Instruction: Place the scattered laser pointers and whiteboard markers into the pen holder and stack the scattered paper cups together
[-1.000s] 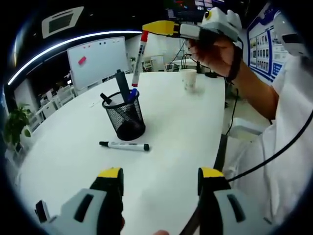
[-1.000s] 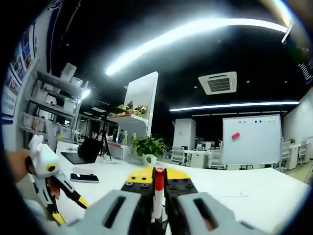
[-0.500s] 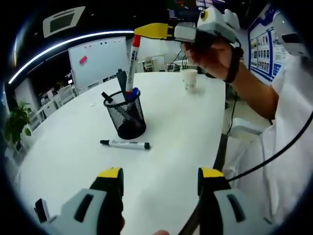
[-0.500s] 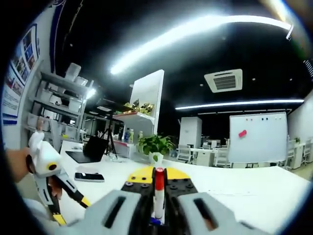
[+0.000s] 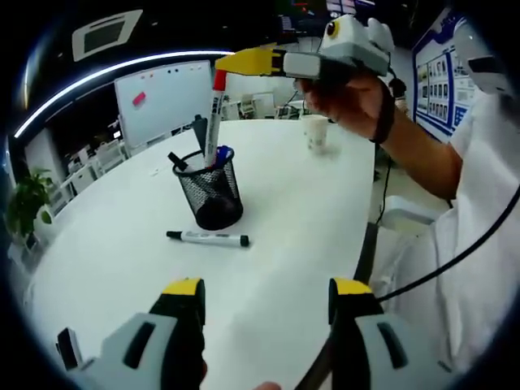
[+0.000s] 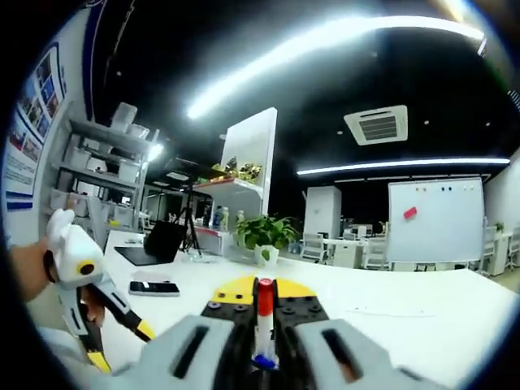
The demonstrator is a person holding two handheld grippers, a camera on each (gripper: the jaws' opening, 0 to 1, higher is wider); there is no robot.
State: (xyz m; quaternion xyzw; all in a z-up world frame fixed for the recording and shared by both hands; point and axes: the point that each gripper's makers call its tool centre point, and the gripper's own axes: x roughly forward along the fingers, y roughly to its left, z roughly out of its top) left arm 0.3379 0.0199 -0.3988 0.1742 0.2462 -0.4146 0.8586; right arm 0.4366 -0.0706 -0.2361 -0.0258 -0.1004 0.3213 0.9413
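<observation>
White table (image 5: 292, 211): mesh pen holder (image 5: 213, 195) mid-table, black marker (image 5: 207, 239) lying just near of it, paper cup (image 5: 316, 132) far right. Right gripper (image 5: 244, 62) clamping red-capped marker (image 5: 214, 118), tip inside rim. Keep vertical, lower, then release. Left gripper (image 5: 264, 296) spread wide, empty.

No legible text anywhere

The left gripper view looks from low at the near edge of the white oval table (image 5: 292, 244), facing far across it toward the black mesh pen holder (image 5: 213, 192) and the wall whiteboard (image 5: 161, 99). The right gripper view rides high, facing level over the same table (image 6: 422, 305); both share that whiteboard (image 6: 439, 219).
</observation>
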